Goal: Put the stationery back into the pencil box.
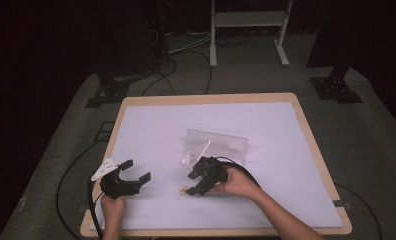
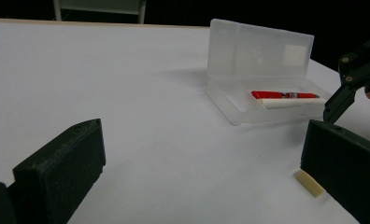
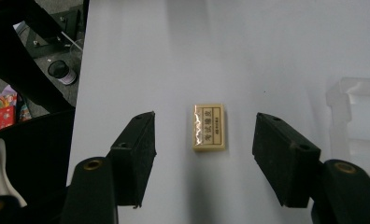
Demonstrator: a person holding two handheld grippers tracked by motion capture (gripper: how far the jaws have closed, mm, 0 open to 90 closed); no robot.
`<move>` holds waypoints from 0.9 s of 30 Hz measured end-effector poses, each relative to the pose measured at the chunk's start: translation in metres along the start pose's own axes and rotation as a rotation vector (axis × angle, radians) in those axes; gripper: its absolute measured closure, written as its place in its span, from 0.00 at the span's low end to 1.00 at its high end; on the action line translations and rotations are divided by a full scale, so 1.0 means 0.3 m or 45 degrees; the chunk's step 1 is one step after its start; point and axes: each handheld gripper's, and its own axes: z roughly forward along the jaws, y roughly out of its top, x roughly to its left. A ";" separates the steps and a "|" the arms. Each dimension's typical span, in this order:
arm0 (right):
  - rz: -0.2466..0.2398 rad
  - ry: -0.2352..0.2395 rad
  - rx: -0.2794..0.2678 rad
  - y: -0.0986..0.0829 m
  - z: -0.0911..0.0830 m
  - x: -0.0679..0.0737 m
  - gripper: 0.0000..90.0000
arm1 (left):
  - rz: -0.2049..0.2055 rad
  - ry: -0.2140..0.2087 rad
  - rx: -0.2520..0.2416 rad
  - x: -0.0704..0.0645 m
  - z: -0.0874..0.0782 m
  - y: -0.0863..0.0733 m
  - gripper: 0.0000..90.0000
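Note:
A small beige eraser (image 3: 209, 127) with a printed label lies flat on the white mat, between the spread jaws of my right gripper (image 3: 206, 134), which is open and not touching it. From above, the right gripper (image 1: 191, 184) hovers over the eraser (image 1: 184, 190), just in front of the clear plastic pencil case (image 1: 217, 140). The case (image 2: 260, 51) stands open with its lid upright, and a red pen (image 2: 283, 95) and a white stick lie in its tray. My left gripper (image 1: 136, 170) rests open at the front left with nothing in it. Its jaws (image 2: 202, 158) face the case and the eraser (image 2: 309, 183).
The white mat (image 1: 156, 125) covers a wooden-edged table (image 1: 306, 130). Cables (image 1: 66, 175) trail off its left side onto the grey floor. A metal stand (image 1: 246, 30) is behind the table, and a tape roll (image 3: 60, 72) lies on the floor.

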 end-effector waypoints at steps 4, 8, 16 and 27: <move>-0.003 0.006 0.008 0.005 0.018 0.002 0.44 | 0.002 -0.001 0.000 0.000 0.000 0.000 0.00; -0.004 0.009 0.017 0.008 0.033 0.000 0.45 | 0.001 -0.001 -0.001 0.000 0.000 0.000 0.00; -0.010 0.011 0.028 0.014 0.059 0.000 0.48 | 0.000 -0.001 0.000 0.000 0.000 0.000 0.00; -0.014 0.005 0.038 0.018 0.081 -0.008 0.52 | 0.001 -0.001 -0.001 0.000 0.000 0.000 0.00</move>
